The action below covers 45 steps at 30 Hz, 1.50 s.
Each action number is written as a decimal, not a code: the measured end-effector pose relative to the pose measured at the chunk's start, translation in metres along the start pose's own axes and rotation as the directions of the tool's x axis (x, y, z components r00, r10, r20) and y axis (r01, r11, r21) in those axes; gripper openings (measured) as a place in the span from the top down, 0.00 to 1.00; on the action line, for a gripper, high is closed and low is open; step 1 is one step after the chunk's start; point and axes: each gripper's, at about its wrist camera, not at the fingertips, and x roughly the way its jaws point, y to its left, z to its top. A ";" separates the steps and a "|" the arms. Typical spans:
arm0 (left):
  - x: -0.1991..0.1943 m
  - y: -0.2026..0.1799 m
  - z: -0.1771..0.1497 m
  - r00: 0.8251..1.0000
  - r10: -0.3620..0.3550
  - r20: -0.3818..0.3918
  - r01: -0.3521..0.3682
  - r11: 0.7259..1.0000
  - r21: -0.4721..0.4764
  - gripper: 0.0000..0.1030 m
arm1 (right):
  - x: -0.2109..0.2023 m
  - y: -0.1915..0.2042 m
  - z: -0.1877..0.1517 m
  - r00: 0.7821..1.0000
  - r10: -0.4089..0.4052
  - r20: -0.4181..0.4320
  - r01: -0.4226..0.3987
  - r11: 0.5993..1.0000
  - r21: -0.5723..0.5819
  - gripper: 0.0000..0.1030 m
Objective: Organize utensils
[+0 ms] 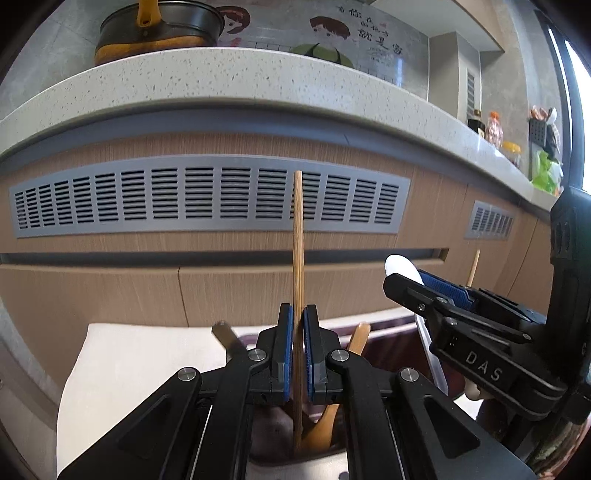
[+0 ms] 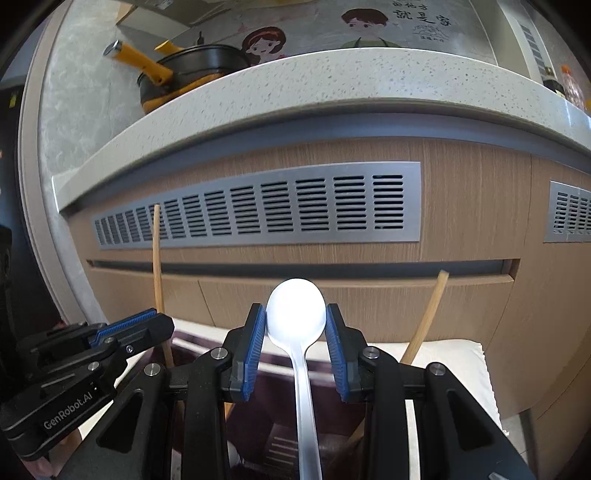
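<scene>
My left gripper is shut on a wooden chopstick that stands upright between the blue pads; its lower end goes down into a dark utensil holder with a wooden spoon. My right gripper stands around the bowl of a white plastic spoon, pads touching its sides, handle hanging down into the dark holder. The right gripper shows in the left view with the white spoon. The left gripper and its chopstick show in the right view.
Another wooden chopstick leans at the right of the holder. A white cloth lies under the holder. Ahead is a wood cabinet front with a grey vent grille under a speckled counter holding a pot and bottles.
</scene>
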 end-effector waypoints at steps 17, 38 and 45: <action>-0.055 0.016 -0.007 0.997 0.036 -0.068 -0.039 0.998 -0.050 0.67 | -0.060 0.012 -0.012 0.996 -0.052 -0.071 0.044 0.993 -0.111 0.47; -0.132 0.019 -0.115 0.924 0.103 -0.369 -0.096 0.995 0.040 0.48 | -0.102 0.015 -0.131 0.855 -0.082 -0.512 0.036 0.994 -0.099 0.52; -0.132 0.017 -0.135 0.893 0.098 -0.440 -0.091 0.995 0.038 0.44 | -0.094 0.012 -0.139 0.841 -0.064 -0.538 0.039 0.998 -0.057 0.56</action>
